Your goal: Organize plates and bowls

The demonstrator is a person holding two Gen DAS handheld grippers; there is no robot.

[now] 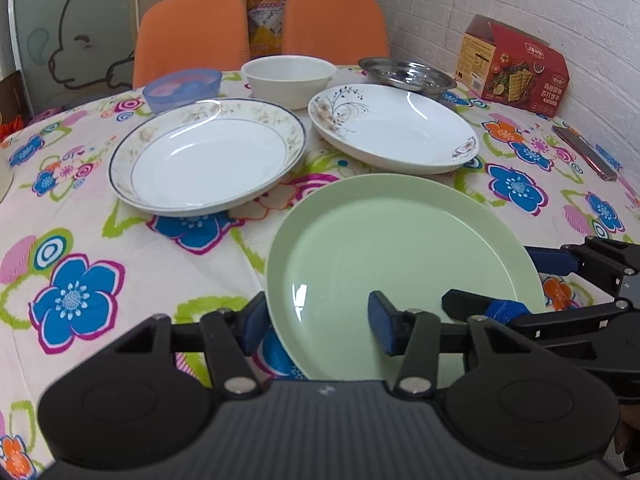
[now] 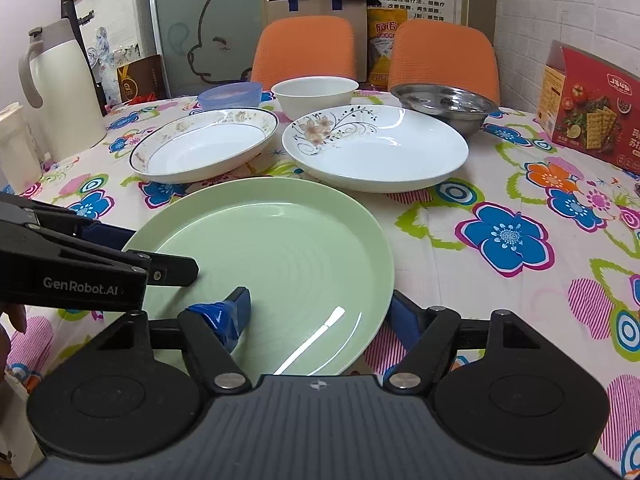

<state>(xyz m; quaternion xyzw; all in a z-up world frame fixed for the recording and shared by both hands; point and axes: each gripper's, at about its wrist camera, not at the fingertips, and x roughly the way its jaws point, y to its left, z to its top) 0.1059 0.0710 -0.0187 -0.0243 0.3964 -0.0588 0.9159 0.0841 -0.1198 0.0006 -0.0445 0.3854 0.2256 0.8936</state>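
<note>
Green plate point(image 1: 400, 248) rim between both spread claws, left claw point(image 1: 320, 324); right claw point(image 2: 320, 316)

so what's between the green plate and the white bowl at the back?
Two white plates: gold-rimmed plate and floral plate, side by side between green plate and white bowl. Right wrist view.

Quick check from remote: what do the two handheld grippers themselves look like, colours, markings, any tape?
Both are matte black plastic, with a ribbed dark grey body, round pivot housings and silver screws. The left gripper has blue pads on its jaws. The right gripper also has blue pads, and one finger is wrapped in glossy blue tape. White "GenRobot.AI" lettering marks the left gripper's side. No cables or sleeves visible.
</note>
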